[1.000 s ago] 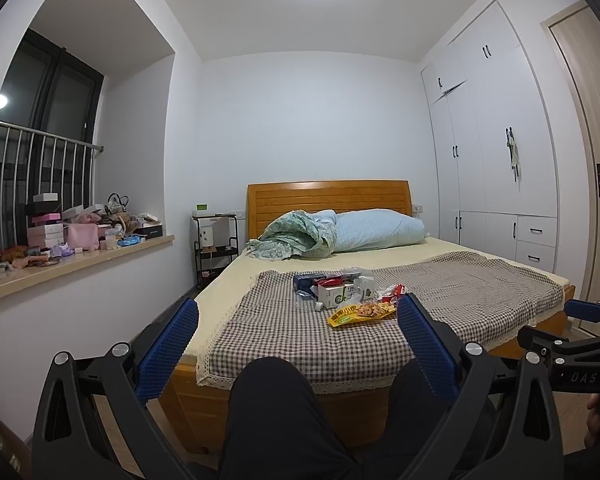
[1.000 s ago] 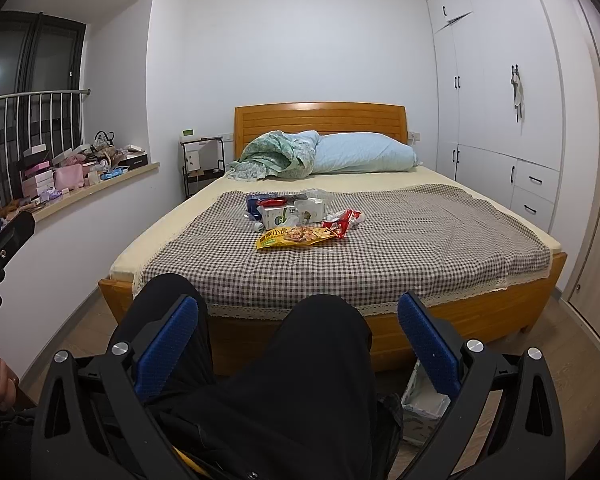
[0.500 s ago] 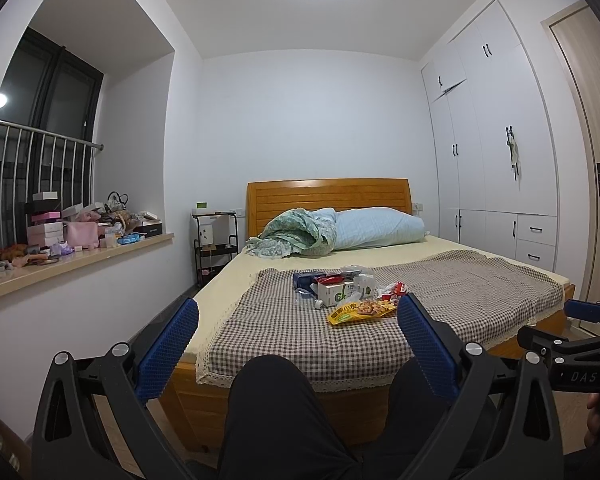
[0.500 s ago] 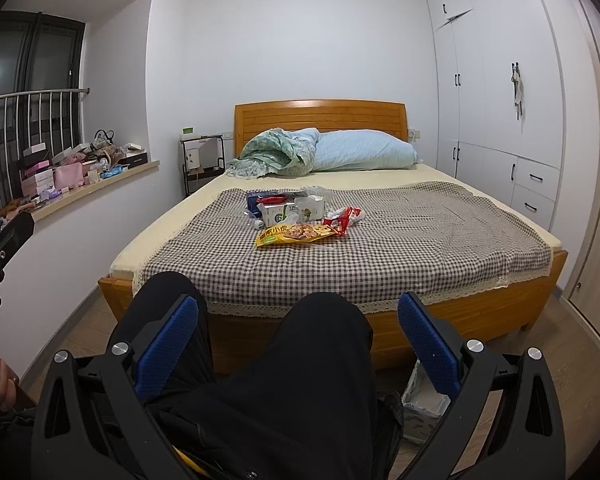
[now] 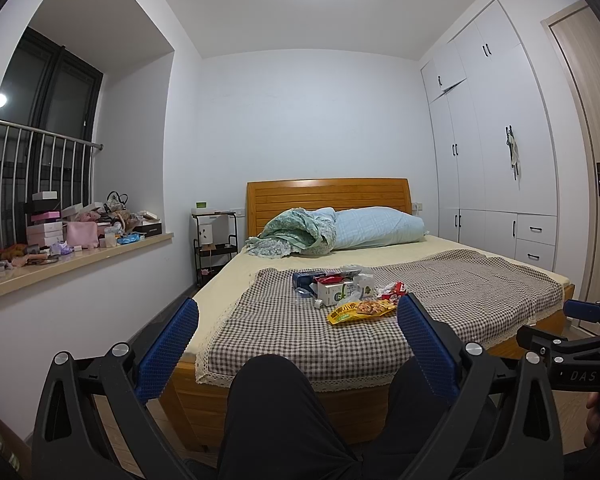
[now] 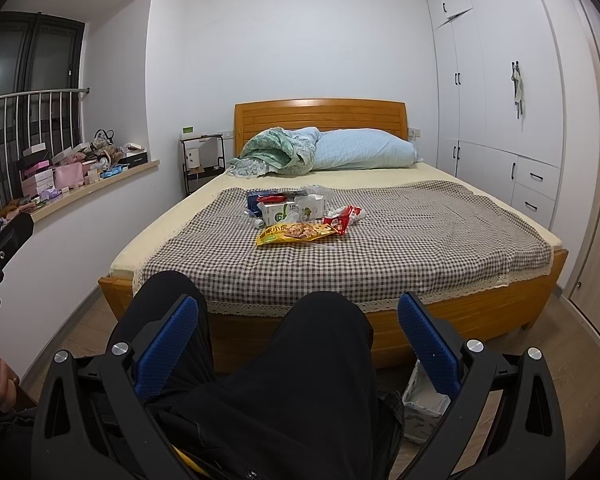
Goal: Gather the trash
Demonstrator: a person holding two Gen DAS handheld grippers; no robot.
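A pile of trash lies mid-bed on the checked cloth (image 5: pixel 440 312): a yellow snack bag (image 5: pixel 360 311) (image 6: pixel 296 233), a white-and-green carton (image 5: pixel 338 292) (image 6: pixel 278 212), a red wrapper (image 5: pixel 394 289) (image 6: pixel 342 218), a blue packet (image 5: pixel 304 279) and clear plastic. My left gripper (image 5: pixel 298 306) is open and empty, well short of the bed. My right gripper (image 6: pixel 298 304) is also open and empty, held over the person's dark-trousered knees (image 6: pixel 300 380). A small lined bin (image 6: pixel 424 408) stands on the floor at the bed's foot, partly hidden by my right finger.
The wooden bed (image 6: pixel 460 316) fills the room's middle, with a pillow (image 6: pixel 364 154) and a rumpled quilt (image 6: pixel 276 154) at its head. A cluttered window ledge (image 5: pixel 72 236) runs along the left; white wardrobes (image 5: pixel 496 152) and a door line the right. Floor strips flank the bed.
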